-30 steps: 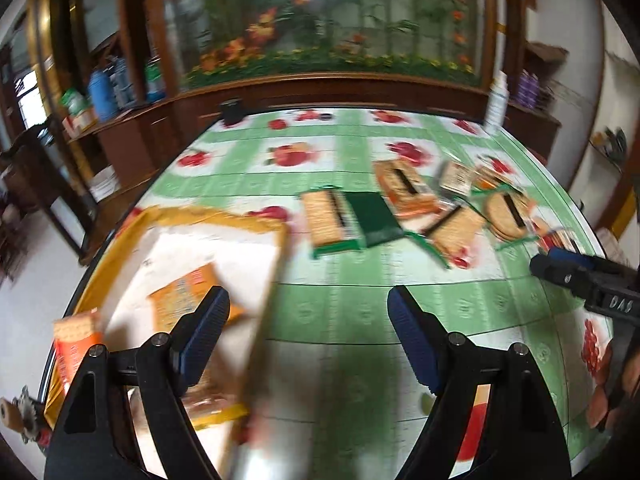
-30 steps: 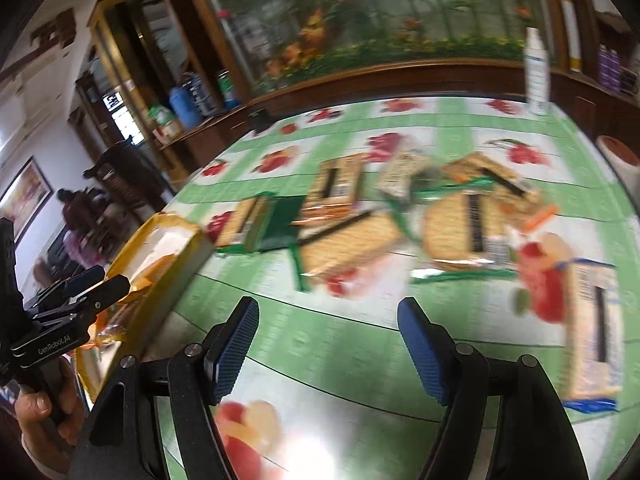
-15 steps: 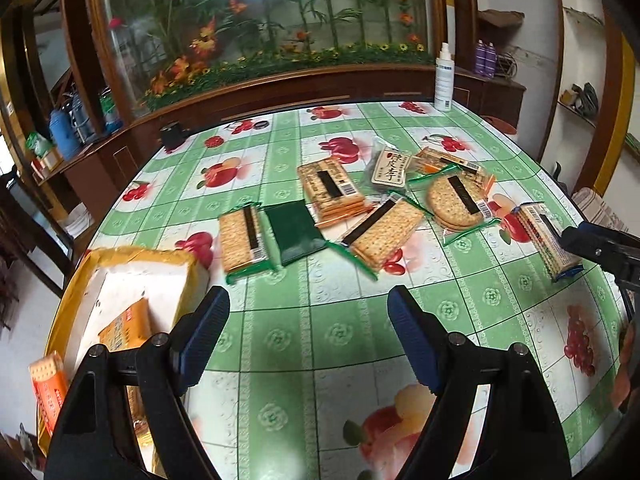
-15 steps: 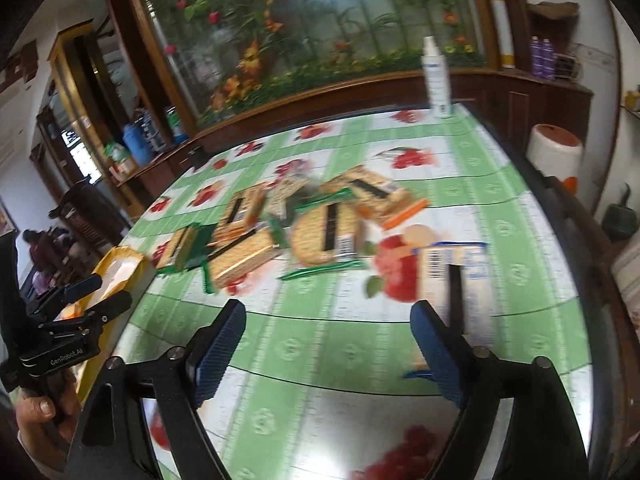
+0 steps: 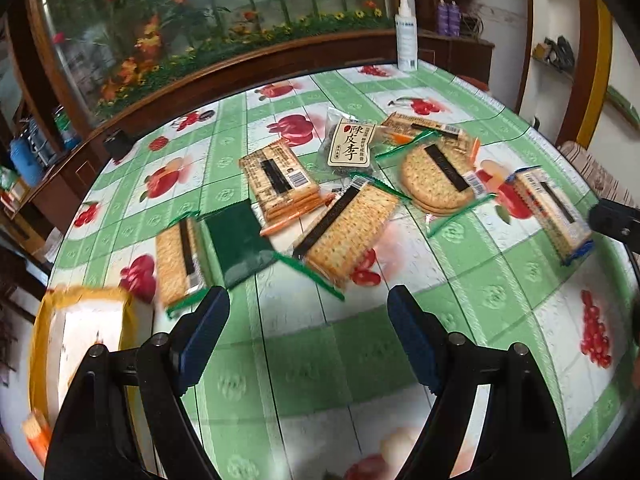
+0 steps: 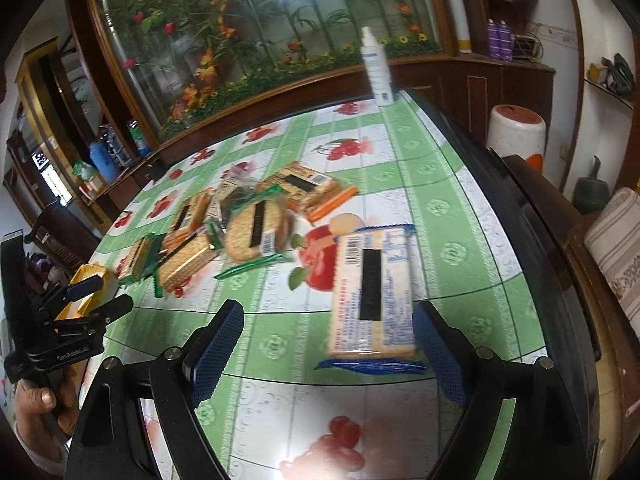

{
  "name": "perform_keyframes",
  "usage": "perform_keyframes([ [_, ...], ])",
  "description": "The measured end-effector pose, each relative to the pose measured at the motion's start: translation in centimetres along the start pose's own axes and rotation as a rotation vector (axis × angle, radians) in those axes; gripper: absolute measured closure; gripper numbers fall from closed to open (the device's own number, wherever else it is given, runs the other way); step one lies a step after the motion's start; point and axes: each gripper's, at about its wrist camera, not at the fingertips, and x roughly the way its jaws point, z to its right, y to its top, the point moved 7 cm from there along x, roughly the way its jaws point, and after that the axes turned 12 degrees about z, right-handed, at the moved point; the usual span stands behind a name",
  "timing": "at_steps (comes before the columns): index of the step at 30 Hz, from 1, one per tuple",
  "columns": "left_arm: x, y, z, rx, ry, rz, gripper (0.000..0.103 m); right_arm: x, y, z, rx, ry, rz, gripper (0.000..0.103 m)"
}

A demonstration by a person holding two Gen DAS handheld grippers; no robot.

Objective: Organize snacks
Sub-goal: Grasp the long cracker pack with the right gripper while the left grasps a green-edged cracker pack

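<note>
Several cracker packs lie in a loose pile on the green fruit-print tablecloth [image 5: 500, 300]. Among them are a green-trimmed pack [image 5: 178, 258], a dark green packet [image 5: 240, 248], an orange-trimmed pack [image 5: 280, 180], a square-cracker pack [image 5: 348, 232] and a round-cracker pack [image 5: 438, 178]. My left gripper [image 5: 308, 332] hangs open just in front of the pile, holding nothing. A yellow tray [image 5: 80, 320] sits at its left. My right gripper [image 6: 328, 344] is open over the blue-trimmed pack [image 6: 372, 292]. That pack lies flat between the fingers, closer to the right one, with no pad pressing on it.
A white spray bottle [image 6: 376, 72] stands at the table's far edge. The table's dark rim [image 6: 520, 240] runs close on the right, with a white stool [image 6: 516, 132] beyond it. A hand [image 6: 36, 408] holds the left gripper [image 6: 102, 295] at the left of the right wrist view.
The left gripper swung right, from over the yellow tray toward the snack pile. The right gripper moved right onto the blue-trimmed pack and its jaws spread wider.
</note>
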Motion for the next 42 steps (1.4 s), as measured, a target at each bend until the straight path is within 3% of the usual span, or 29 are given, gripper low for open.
perform_keyframes([
  [11,3.9,1.7,1.8,0.062,-0.116,-0.02,0.022,1.3,0.0,1.2,0.014,-0.037,-0.022,0.01],
  [20,7.3,1.5,1.4,0.06,-0.133,-0.067,0.022,3.9,-0.1,2.5,0.006,-0.132,-0.072,0.008],
  [25,8.1,1.7,1.4,0.051,-0.169,-0.061,0.022,6.1,-0.8,2.7,-0.001,-0.163,-0.13,0.007],
  [31,7.6,2.5,1.4,0.022,-0.241,-0.043,0.022,6.7,-1.0,2.5,-0.064,-0.208,-0.122,0.005],
  [35,8.8,2.1,1.7,0.063,-0.193,-0.075,0.019,6.7,-1.0,2.6,-0.059,-0.205,-0.121,0.003],
  [42,9.0,2.2,2.3,0.068,-0.189,-0.079,0.015,7.0,-0.9,2.6,-0.077,-0.215,-0.127,0.002],
])
